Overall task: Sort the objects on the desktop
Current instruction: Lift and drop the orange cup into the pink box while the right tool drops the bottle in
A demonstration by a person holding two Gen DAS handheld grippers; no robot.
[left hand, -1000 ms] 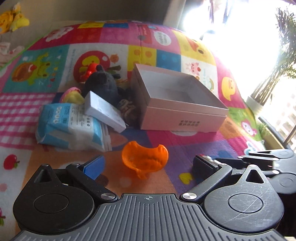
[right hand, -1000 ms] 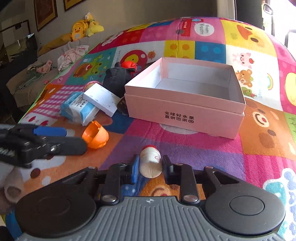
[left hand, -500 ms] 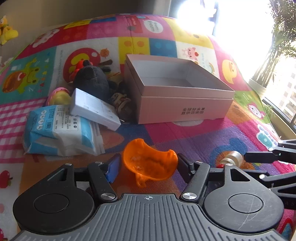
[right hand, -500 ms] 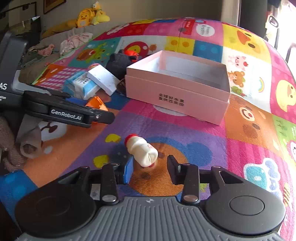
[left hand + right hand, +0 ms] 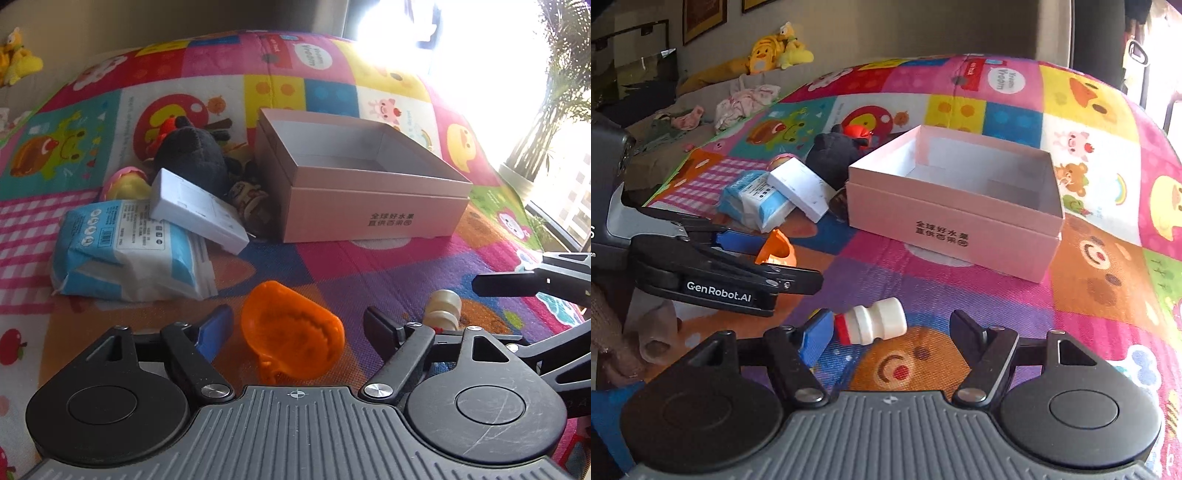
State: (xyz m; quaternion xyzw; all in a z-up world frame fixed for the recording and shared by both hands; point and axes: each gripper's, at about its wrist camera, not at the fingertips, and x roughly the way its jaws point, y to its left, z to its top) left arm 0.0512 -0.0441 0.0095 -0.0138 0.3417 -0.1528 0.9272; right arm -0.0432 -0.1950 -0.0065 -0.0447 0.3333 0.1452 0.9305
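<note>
Two opening jaws — orange cup (image 5: 291, 328), bottle (image 5: 871, 325) between

Each gripper has a ribbed grey housing at its base, flanked by two round black discs, the right-hand ones scratched. Black linkage arms with silver screws run forward to the fingers. On the left gripper (image 5: 297, 325) and the right gripper (image 5: 892, 328) alike, one finger carries a blue pad and the other is black. White "GenRobot.AI" lettering marks the left gripper's black side.
</note>
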